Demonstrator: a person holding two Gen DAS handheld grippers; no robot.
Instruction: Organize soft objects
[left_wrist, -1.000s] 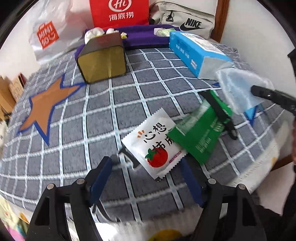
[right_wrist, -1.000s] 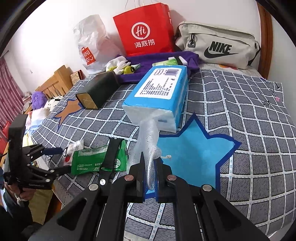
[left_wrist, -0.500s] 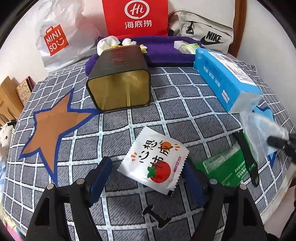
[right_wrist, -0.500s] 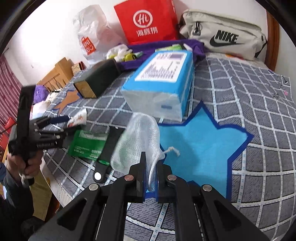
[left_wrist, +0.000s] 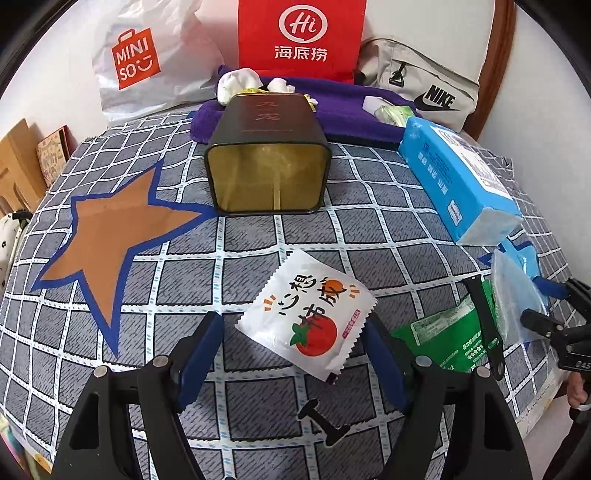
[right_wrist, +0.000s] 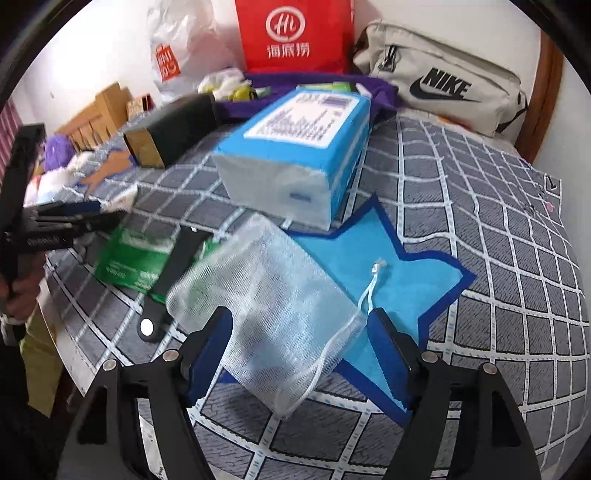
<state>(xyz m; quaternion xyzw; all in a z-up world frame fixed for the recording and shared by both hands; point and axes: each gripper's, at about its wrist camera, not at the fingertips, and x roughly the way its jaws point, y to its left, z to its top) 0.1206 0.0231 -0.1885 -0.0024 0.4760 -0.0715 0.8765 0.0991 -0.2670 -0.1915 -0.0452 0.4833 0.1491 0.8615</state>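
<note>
Drawstring (right_wrist: 371, 291) only in right view

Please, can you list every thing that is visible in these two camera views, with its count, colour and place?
Tomato sachet: 1, white, between left fingers.
Mesh bag: 1, white, between right jaws, which are opening.
Green packet: 1, right of sachet.
Black strap: 1, across packet.
Tissue pack: 1, blue.
Tin: 1, dark, on its side.
Red bag: 1, rear.
Nike bag: 1, beige.
Left gripper: open.
Right gripper: opening.
</note>
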